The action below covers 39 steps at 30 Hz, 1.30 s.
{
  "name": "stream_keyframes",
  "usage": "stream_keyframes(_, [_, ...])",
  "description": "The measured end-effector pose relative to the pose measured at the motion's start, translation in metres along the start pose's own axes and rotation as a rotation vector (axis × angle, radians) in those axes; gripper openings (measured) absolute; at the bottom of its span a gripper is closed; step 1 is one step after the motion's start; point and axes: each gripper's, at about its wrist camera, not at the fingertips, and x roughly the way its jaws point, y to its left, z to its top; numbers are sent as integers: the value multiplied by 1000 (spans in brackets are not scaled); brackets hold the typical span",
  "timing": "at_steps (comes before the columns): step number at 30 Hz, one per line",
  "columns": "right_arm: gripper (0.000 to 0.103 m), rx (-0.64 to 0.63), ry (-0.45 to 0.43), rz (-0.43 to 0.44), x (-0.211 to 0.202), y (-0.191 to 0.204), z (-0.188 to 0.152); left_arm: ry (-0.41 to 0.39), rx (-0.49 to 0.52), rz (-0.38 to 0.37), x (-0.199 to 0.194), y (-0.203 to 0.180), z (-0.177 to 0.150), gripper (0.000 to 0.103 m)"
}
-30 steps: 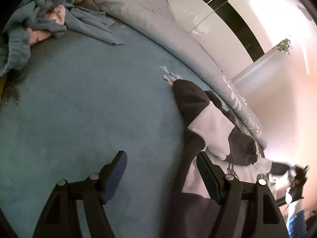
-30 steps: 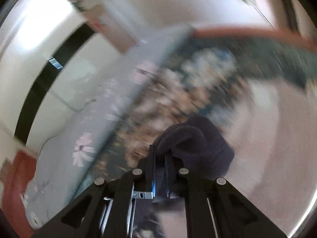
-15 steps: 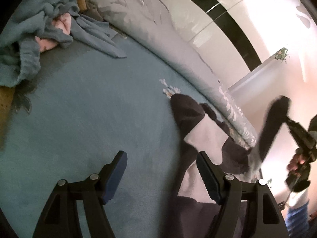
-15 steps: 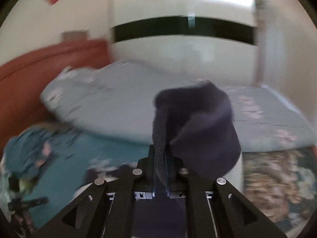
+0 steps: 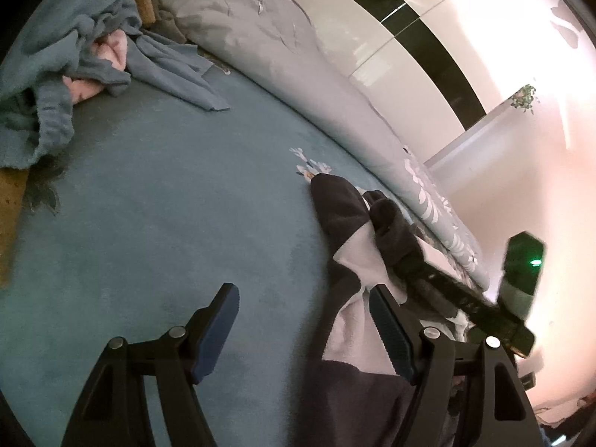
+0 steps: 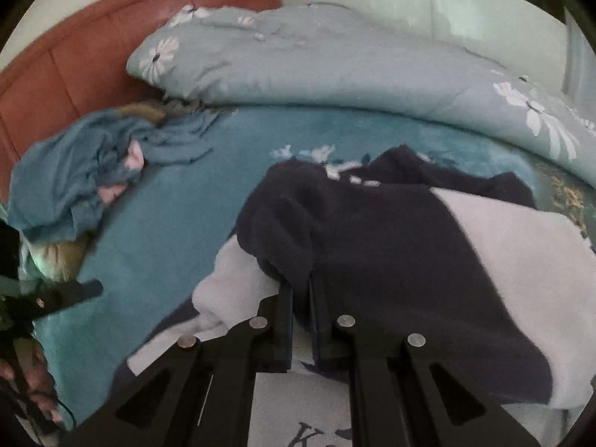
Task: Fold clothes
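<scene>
A dark navy and white sweatshirt (image 6: 391,246) lies on the teal bed cover (image 6: 156,231). My right gripper (image 6: 301,290) is shut on a dark sleeve (image 6: 283,231) of it and holds the sleeve folded over the sweatshirt's body. In the left wrist view the sweatshirt (image 5: 346,223) lies to the right, and the right gripper (image 5: 439,279) reaches over it from the right. My left gripper (image 5: 301,320) is open and empty just above the bed cover (image 5: 167,223), with its right finger at the sweatshirt's left edge.
A rumpled pile of blue and pink clothes (image 6: 85,171) lies at the head of the bed, also in the left wrist view (image 5: 63,63). A rolled pale floral duvet (image 6: 354,67) runs along the far side. A red headboard (image 6: 74,48) stands behind.
My right gripper has swung the dark sleeve from the bed's edge up and over, down onto the sweatshirt's body. My left gripper has stayed open in about the same place.
</scene>
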Motion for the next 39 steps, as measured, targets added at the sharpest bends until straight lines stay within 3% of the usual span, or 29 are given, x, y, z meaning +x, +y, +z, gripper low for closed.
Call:
stream_keyframes(5, [8,31,-67,47,-18,10,5,5,13,-3,1,-4,-1,76])
stream_keyframes(10, [10,20,67,33,21,18,-18,17,21,5,2,-4,-4,76])
stream_keyframes(13, [14,54,66,42,22,17,-25,14,29,2,1,-6,-4,76])
stream_keyframes(17, [37,63,42,59,2,13,-29,23,32,6,5,-7,-5,76])
stream_keyframes(19, [41,66,30,74,-14,6,-32,30,54,7,7,-11,-6,76])
stream_keyframes(21, [46,57,17,48,-36,-8,-38,36,85,6,9,-17,-7,76])
stream_keyframes(24, [46,102,14,-59,-66,-50,-54,43,134,9,14,-28,-7,76])
stream_keyframes(27, [46,260,-9,-137,-98,-106,-80,62,128,-52,24,-45,2,76])
stream_keyframes(29, [46,373,-33,-136,-113,-136,-101,61,152,-88,37,-64,12,76])
stream_keyframes(31, [46,469,-55,-128,-126,-162,-119,60,173,-53,59,-81,25,76])
stream_keyframes(36, [46,531,-88,-76,-127,-181,-130,69,244,132,113,-109,39,73])
stream_keyframes(39, [46,504,-71,-67,-118,-181,-128,83,282,235,130,-113,37,40])
